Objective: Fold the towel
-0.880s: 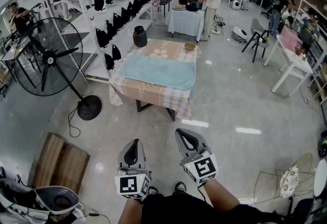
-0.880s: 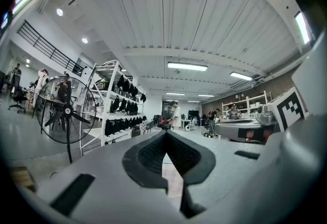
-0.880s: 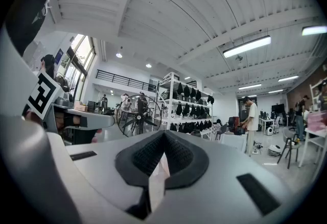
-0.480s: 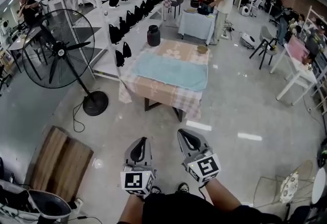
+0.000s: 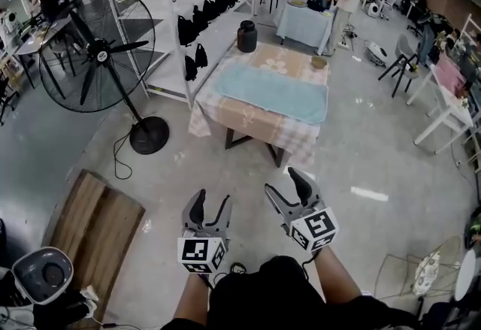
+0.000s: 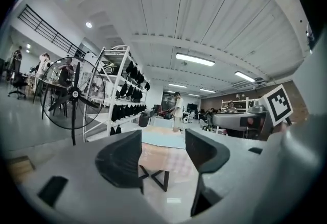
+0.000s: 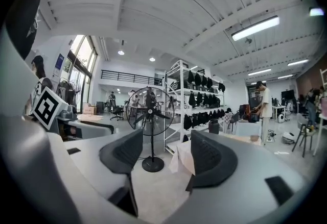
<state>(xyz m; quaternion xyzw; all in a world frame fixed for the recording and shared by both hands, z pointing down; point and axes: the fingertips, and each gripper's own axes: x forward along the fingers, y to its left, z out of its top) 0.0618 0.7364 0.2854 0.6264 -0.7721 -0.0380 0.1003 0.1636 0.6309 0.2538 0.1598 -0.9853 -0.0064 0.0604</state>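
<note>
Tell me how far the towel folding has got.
Done: nothing yet; the light blue towel lies spread flat, unfolded, on the table ahead. In hand: nothing; the left gripper and right gripper are both open and empty, held over the floor short of the table. Left: reach the table, grip the towel's edge, fold it.

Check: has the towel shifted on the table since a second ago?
No. The towel still lies spread across the table's middle, same gap to the bowl at its far corner.
</note>
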